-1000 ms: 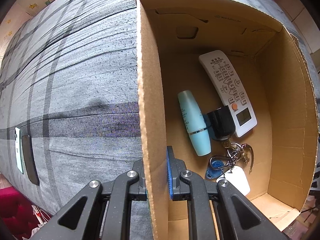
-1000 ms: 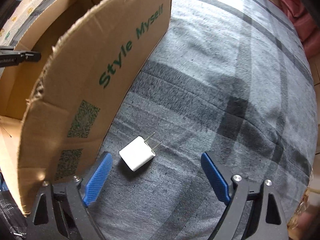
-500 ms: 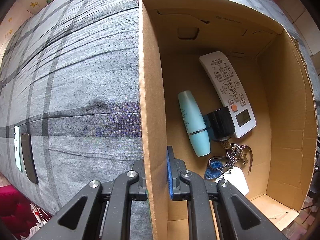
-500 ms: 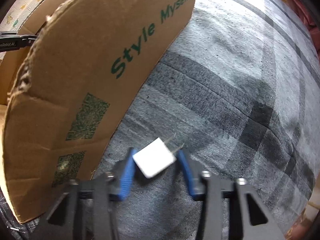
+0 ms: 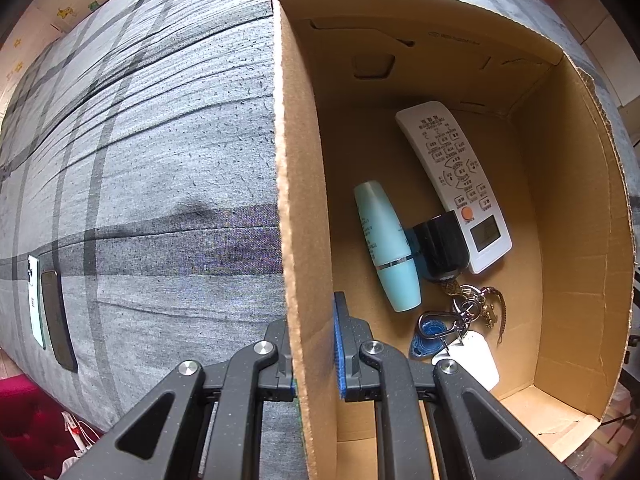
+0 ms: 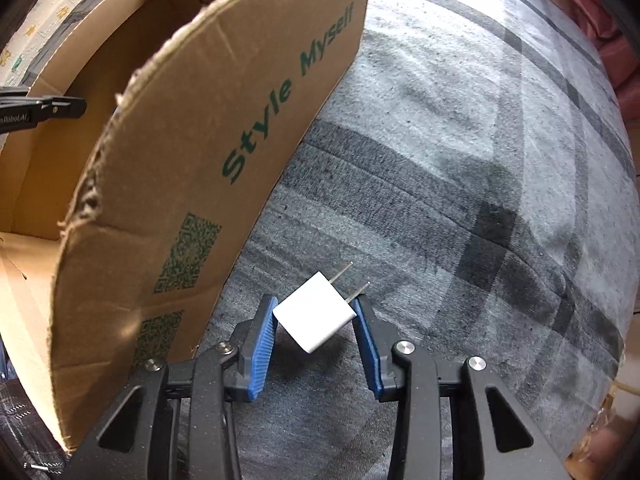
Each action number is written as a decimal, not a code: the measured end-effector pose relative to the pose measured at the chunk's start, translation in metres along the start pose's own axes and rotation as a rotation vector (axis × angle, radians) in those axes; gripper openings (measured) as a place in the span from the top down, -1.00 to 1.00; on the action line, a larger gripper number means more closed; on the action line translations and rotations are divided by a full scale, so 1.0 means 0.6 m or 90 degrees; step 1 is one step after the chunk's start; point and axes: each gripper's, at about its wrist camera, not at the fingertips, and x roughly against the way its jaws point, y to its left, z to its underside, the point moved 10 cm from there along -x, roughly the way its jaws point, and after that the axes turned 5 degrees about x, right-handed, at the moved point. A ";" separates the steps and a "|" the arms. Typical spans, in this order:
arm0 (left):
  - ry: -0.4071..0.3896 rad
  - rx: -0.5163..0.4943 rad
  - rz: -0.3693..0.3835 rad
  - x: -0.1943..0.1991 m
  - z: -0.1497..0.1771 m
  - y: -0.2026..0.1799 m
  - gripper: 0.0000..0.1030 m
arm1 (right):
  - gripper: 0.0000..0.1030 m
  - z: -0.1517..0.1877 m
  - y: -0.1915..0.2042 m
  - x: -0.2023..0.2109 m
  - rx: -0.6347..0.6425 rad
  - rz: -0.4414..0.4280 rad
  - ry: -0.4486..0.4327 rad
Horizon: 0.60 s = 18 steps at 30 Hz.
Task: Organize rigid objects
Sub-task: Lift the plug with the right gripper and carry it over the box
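My left gripper is shut on the near left wall of the cardboard box, one finger outside, one inside. Inside the box lie a white remote, a light blue tube, a black object and a bunch of keys with tags. My right gripper is shut on a white plug adapter, its two prongs pointing up and away, held just above the grey checked cloth beside the box's outer wall.
Two phones lie on the checked cloth at the far left in the left wrist view. The left gripper's arm shows over the box in the right wrist view. Open cloth stretches to the right.
My right gripper has closed from wide open onto the white plug adapter and lifted it slightly off the cloth. The left gripper has kept its hold on the box wall.
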 end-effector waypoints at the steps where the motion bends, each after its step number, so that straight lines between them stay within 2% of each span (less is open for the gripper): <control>1: 0.000 -0.001 0.000 0.000 0.000 0.000 0.74 | 0.20 0.000 -0.004 0.002 -0.003 0.002 -0.001; 18: 0.002 -0.012 0.003 0.005 -0.005 0.000 0.74 | 0.21 -0.011 -0.032 0.094 -0.073 0.027 -0.039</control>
